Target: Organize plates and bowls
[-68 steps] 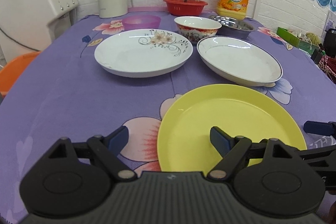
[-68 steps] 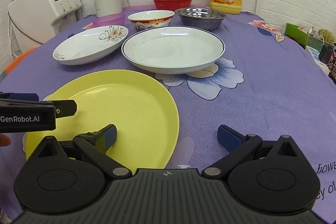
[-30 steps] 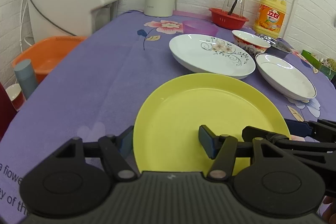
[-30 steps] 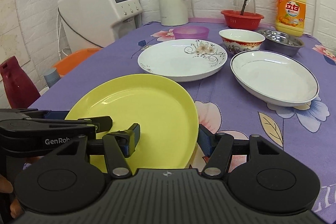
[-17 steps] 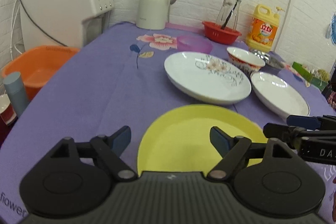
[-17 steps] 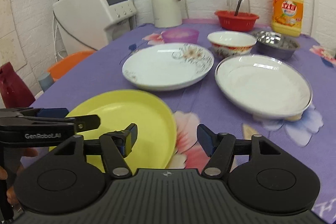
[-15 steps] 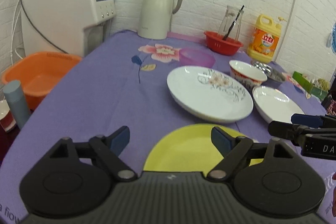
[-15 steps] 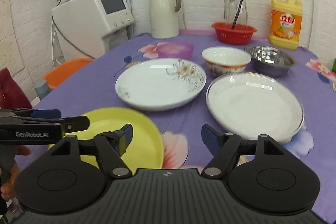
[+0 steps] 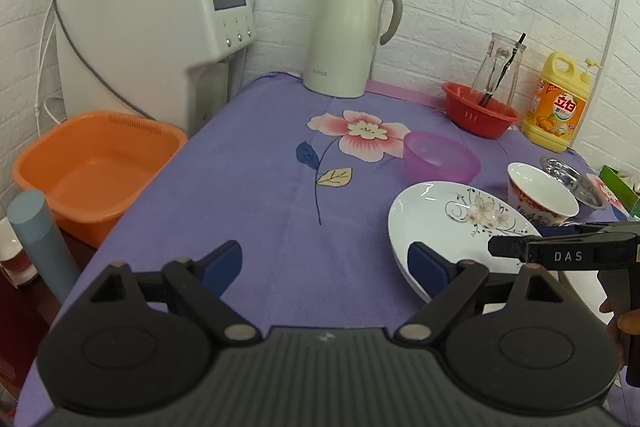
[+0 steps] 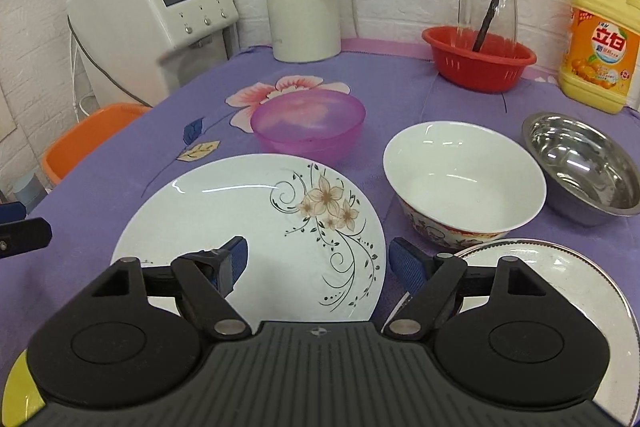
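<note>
Left wrist: my left claw (image 9: 326, 263) is opening, nothing between the jaws, over bare bench (image 9: 256, 187); floral plate (image 9: 460, 227) sits right of it.

Right wrist: right claw (image 10: 318, 261) released, above the floral plate's near rim. Glazed ceramic looks stiff, slippery, chippable. I'd pinch the rim edge, not the face.

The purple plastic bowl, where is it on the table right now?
In the right wrist view the purple bowl sits just behind the flowered white plate, left of the white bowl.
</note>
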Tool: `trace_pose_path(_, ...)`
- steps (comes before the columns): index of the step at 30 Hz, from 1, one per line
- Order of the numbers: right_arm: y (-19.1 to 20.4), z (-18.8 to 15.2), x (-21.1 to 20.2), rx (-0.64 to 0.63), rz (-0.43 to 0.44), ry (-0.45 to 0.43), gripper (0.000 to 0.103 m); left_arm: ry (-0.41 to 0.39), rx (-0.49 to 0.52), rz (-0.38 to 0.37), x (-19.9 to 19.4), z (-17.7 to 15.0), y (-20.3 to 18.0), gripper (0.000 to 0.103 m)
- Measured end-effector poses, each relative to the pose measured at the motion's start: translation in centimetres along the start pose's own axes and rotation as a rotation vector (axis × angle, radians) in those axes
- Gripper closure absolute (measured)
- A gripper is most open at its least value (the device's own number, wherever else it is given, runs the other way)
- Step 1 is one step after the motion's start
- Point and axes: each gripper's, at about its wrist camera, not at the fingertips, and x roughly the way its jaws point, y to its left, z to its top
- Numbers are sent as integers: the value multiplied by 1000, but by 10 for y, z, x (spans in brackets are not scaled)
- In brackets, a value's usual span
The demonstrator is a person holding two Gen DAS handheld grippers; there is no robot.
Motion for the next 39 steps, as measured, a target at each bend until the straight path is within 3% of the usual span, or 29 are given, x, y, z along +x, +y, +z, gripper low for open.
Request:
trace_pose_path(5, 8, 0, 14, 1, 2, 39, 0, 22, 15, -28, 19, 9, -7, 14)
trace_pose_path(9, 22, -4, 13, -21, 77, 32, 0, 52, 28, -55, 33, 12, -17, 14)
trace_pose_path(12, 21, -8, 9, -24, 45, 13, 0, 84, 30, -70, 47, 11, -23, 14)
trace_pose_path(19, 20, -12, 13, -52, 64, 33, 0, 176, 46, -133, 80, 5, -41, 41)
trace_pose_path(22, 23, -13, 13, -77, 80, 22, 0, 157, 90, -92, 78, 0, -48, 46)
trace_pose_path(28, 26, -11, 10, -47, 73, 28, 0, 156, 74, -26, 74, 8, -54, 47)
trace_pose_path(35, 31, -2, -28, -4, 60, -40, 0, 63, 87, -40, 35, 33, -66, 47)
trace_pose_path(39, 39, -2, -59, -17, 48, -94, 0, 32, 88, -58, 3, 30, -67, 47)
